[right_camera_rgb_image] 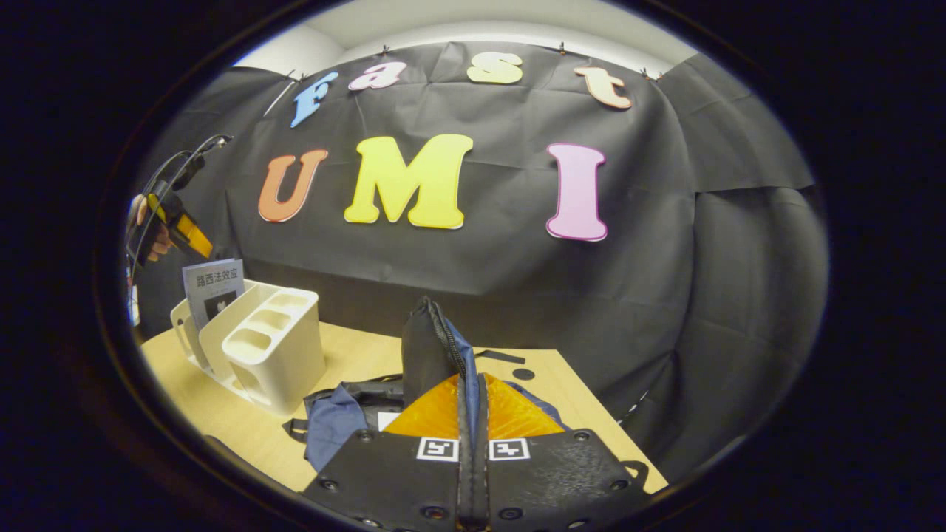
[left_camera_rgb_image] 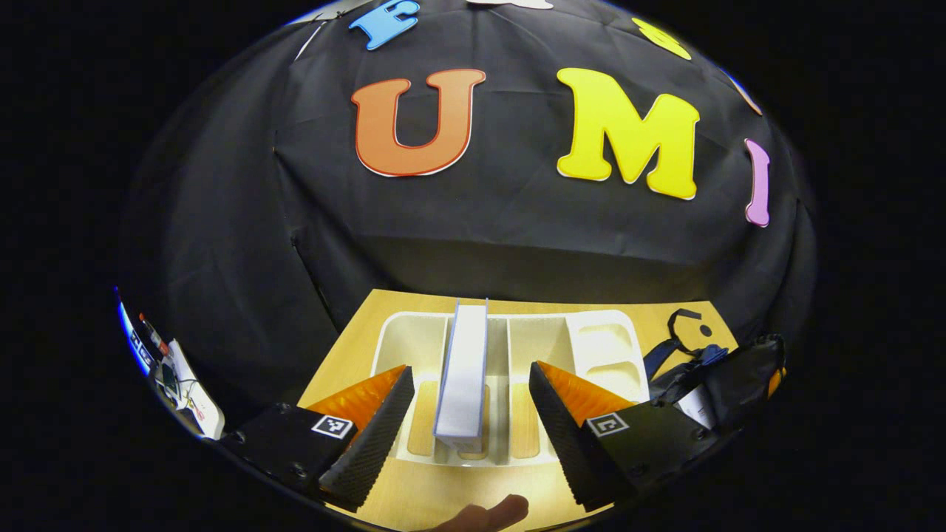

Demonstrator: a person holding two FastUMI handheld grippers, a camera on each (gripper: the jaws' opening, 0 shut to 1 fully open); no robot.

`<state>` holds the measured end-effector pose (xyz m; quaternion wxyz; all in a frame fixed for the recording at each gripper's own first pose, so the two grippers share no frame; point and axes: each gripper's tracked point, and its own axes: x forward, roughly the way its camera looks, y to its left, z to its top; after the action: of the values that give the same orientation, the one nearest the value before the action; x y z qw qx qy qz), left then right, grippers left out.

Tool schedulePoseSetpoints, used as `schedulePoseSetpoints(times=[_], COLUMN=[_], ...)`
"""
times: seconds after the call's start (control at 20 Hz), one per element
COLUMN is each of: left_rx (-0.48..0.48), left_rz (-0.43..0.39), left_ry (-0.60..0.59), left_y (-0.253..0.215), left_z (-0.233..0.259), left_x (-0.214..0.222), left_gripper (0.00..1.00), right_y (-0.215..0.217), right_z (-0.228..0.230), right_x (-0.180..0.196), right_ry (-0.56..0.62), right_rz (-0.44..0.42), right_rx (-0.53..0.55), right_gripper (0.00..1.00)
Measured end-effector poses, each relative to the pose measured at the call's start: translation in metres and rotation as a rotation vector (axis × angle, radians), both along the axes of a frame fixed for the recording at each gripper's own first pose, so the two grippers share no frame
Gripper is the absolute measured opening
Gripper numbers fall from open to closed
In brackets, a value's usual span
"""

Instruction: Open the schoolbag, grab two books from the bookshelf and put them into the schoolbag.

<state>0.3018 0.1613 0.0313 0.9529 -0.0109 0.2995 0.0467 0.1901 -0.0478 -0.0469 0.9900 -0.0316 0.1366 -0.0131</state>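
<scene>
We hold right gripper (right_camera_rgb_image: 473,443) clamped on schoolbag (right_camera_rgb_image: 436,347) flap, lifting it off table (right_camera_rgb_image: 222,406); left gripper (left_camera_rgb_image: 465,414) jaws apart above book (left_camera_rgb_image: 464,369) upright in bookshelf (left_camera_rgb_image: 602,347); risk: off-centre descent tips book, or flap slips and bag closes

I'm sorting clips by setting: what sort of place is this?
Probably a staged recording booth, not a real home: a black cloth backdrop hangs behind a light wooden table holding only a white plastic bookshelf organiser and a dark blue-and-black fabric schoolbag.
</scene>
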Motion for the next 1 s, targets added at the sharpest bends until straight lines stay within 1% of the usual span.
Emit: schedulePoseSetpoints(times=[0.05,0.1,0.2,0.3,0.35,0.4,0.5,0.6,0.65,0.75,0.8,0.85,0.9,0.95,1.0], left_rx=[0.007,0.001,-0.008,0.017,0.005,-0.022,-0.043,-0.024,-0.026,-0.009,0.008,0.004,-0.018,-0.053,-0.057], left_rz=[0.007,0.011,-0.005,-0.007,-0.011,-0.015,-0.023,-0.018,-0.029,-0.024,-0.017,-0.010,-0.014,-0.024,-0.018], left_ry=[0.018,0.045,0.115,0.176,0.202,0.223,0.264,0.298,0.319,0.347,0.351,0.348,0.350,0.349,0.352], left_y=[0.005,0.007,0.005,0.013,0.011,0.008,0.007,0.008,0.004,0.003,0.006,0.006,0.002,-0.006,-0.008], left_z=[-0.003,-0.008,-0.023,-0.038,-0.044,-0.048,-0.057,-0.066,-0.070,-0.077,-0.076,-0.079,-0.080,-0.070,-0.078], left_x=[0.006,0.011,0.016,0.023,0.028,0.031,0.035,0.041,0.042,0.044,0.044,0.046,0.047,0.041,0.039], left_gripper=[0.98,1.00,0.98,0.98,0.99,0.96,0.98,0.96,0.95,0.90,0.82,0.78,0.67,0.59,0.48], right_y=[-0.001,-0.001,-0.001,-0.001,-0.001,-0.003,-0.004,-0.005,-0.005,-0.006,-0.006,-0.007,-0.008,-0.009,-0.009], right_z=[0.001,0.000,-0.004,-0.004,-0.005,-0.005,-0.008,-0.009,-0.009,-0.010,-0.011,-0.012,-0.013,-0.015,-0.015], right_x=[-0.001,-0.002,-0.004,-0.008,-0.008,-0.007,-0.007,-0.007,-0.007,-0.006,-0.007,-0.007,-0.007,-0.007,-0.009], right_ry=[-0.002,-0.003,0.003,-0.001,-0.001,-0.003,0.001,0.005,0.005,0.005,0.006,0.007,0.010,0.013,0.012], right_rz=[0.001,0.003,0.002,0.009,0.010,0.011,0.012,0.011,0.011,0.009,0.009,0.010,0.009,0.007,0.007], right_rx=[0.005,0.012,0.025,0.025,0.020,0.018,0.018,0.023,0.024,0.025,0.026,0.024,0.023,0.024,0.029], right_gripper=[0.00,0.00,0.00,0.00,0.00,0.00,0.00,0.00,0.00,0.00,0.01,0.00,0.01,0.00,0.01])
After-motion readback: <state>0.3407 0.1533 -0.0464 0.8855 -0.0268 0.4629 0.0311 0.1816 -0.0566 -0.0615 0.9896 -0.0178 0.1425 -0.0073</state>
